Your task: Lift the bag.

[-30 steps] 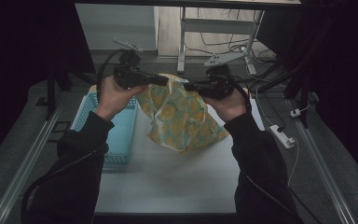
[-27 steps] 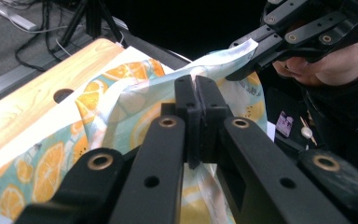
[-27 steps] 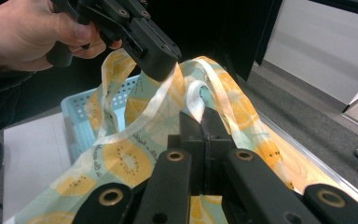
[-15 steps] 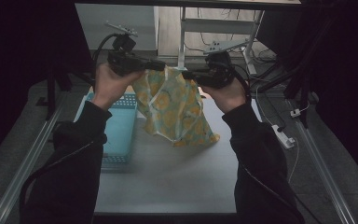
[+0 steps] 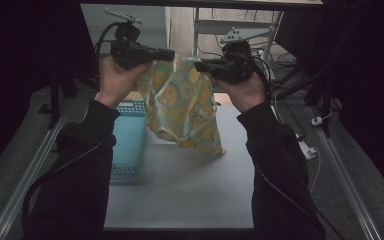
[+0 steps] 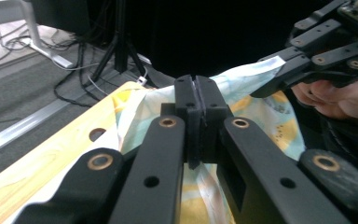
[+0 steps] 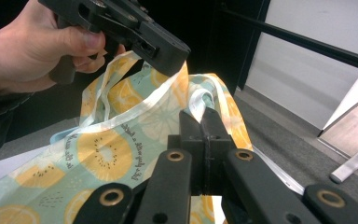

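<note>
Nearest the camera, two dark sleeves (image 5: 80, 170) rise from the bottom of the high view toward the grippers. Above the grey bench (image 5: 180, 185) a cloth (image 5: 182, 107) printed with orange slices on pale green hangs in the air, its lower corner low over the bench, perhaps brushing it; the blur there leaves that unsure. At the cloth's left, just beside it, a blue basket (image 5: 130, 145) sits on the bench. Left gripper (image 5: 167, 54) has its jaws clamped on the cloth's upper left edge, and right gripper (image 5: 202, 64) has its jaws clamped on the upper right edge, the two facing each other, near together. Beyond them cables (image 5: 280, 60) lie on the floor
</note>
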Motion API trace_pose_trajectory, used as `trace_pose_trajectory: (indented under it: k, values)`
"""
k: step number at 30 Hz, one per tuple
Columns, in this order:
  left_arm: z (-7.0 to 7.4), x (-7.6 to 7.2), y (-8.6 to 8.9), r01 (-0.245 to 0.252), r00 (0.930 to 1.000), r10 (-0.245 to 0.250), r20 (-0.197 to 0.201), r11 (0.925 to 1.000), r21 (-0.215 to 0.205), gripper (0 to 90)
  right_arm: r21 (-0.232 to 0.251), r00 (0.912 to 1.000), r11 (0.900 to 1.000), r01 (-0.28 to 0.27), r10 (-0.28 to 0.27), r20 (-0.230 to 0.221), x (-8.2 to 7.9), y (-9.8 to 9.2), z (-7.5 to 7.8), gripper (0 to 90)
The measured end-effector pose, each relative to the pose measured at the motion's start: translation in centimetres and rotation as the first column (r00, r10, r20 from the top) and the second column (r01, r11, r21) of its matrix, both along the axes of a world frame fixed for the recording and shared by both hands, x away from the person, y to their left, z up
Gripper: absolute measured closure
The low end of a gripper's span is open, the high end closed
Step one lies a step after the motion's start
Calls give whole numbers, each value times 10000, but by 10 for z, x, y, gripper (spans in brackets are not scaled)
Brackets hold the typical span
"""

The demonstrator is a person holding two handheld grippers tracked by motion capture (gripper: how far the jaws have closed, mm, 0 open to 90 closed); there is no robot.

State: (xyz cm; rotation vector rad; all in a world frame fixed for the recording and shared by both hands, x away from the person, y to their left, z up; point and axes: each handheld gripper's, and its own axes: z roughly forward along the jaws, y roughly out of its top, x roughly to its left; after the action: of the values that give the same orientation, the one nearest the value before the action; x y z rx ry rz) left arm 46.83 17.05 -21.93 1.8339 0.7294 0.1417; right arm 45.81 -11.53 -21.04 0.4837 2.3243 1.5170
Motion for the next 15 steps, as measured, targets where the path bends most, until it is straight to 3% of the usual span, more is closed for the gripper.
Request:
trace_pose_trajectory:
  k: [6,15]
  values:
    - [-15,8,-5,-163,9999,165,-36,9993,342,884,-93,9997,9998,177,-179,-182,7,1,-11,900]
    - [-36,15,-13,2,10000,2,-56,9977,683,877,-323,9988,9991,287,-299,-390,15,-2,-31,900]
